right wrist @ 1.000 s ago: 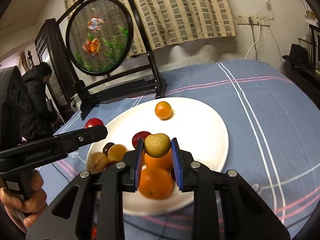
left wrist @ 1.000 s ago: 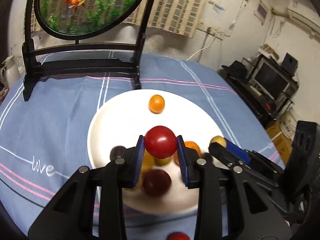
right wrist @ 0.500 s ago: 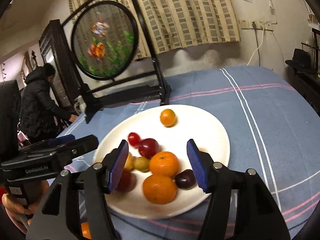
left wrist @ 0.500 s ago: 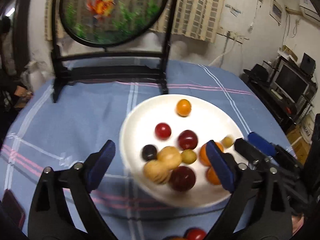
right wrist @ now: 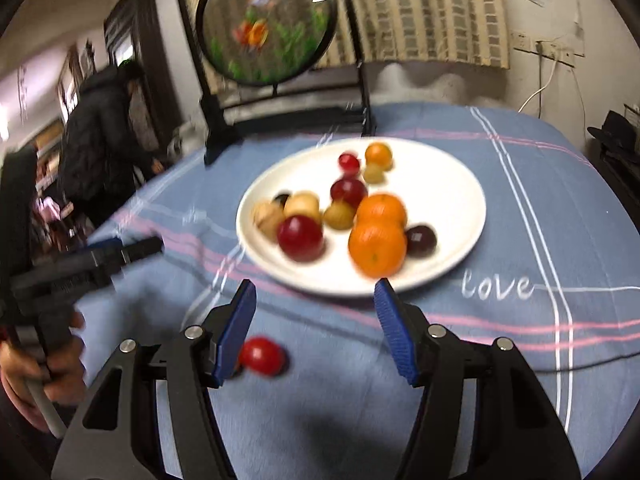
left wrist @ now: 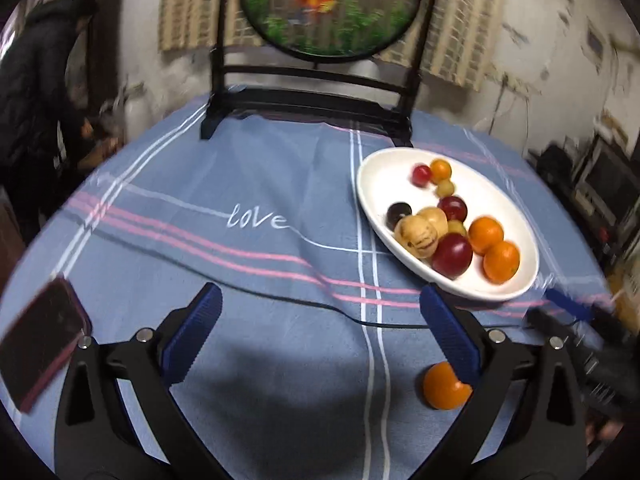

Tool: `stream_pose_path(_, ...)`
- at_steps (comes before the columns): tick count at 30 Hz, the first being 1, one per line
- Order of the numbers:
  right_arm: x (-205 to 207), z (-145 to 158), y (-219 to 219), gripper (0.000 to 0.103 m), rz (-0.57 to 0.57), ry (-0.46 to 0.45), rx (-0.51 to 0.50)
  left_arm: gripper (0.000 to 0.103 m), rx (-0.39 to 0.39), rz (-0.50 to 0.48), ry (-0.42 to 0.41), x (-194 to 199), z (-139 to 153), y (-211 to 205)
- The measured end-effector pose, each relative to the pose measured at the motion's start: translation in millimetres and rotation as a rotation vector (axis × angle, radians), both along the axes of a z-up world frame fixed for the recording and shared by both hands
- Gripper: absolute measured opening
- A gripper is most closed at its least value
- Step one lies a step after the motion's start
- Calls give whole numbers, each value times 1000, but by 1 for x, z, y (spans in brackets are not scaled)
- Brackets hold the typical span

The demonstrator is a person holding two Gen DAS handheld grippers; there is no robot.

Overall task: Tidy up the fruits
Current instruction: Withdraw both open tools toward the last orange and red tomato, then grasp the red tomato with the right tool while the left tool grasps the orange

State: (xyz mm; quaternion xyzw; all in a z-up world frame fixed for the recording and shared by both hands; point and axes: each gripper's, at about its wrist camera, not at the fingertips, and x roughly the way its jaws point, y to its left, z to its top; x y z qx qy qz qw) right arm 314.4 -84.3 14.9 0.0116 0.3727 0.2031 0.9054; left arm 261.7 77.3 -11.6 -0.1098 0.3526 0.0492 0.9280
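Observation:
A white plate holds several fruits: oranges, dark red plums, yellow-brown fruits and a small red tomato. My left gripper is open and empty, over the cloth left of the plate. An orange lies on the cloth by its right finger. My right gripper is open and empty, just short of the plate's near rim. A red tomato lies on the cloth by its left finger.
A blue checked tablecloth covers the round table. A black-framed round goldfish screen stands at the back. A dark red phone lies at the left edge. A thin black cable crosses the cloth. A person in black stands at left.
Both grippers let go of their fruit onto the plate and opened. Both then pulled back off the plate; the left one swung left over the cloth.

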Motion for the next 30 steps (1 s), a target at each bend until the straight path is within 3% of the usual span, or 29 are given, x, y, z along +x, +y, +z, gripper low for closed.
stream_pose_path(3,-6,-6,9,62,24,18,-36,101,-36,21,-9,-5,3,6)
stream_pose_path(9,-7,-18,17,56,57,72,-132,101,7,8,-13,-8,6,0)
stream_pose_path(18,-11,-27,26,52,146,120,-127,101,-17,-6,-11,-8,6,-1)
stream_pose_path(30,-10,-34,36,49,154,123,-164,101,2,-8,-5,-7,5,-3)
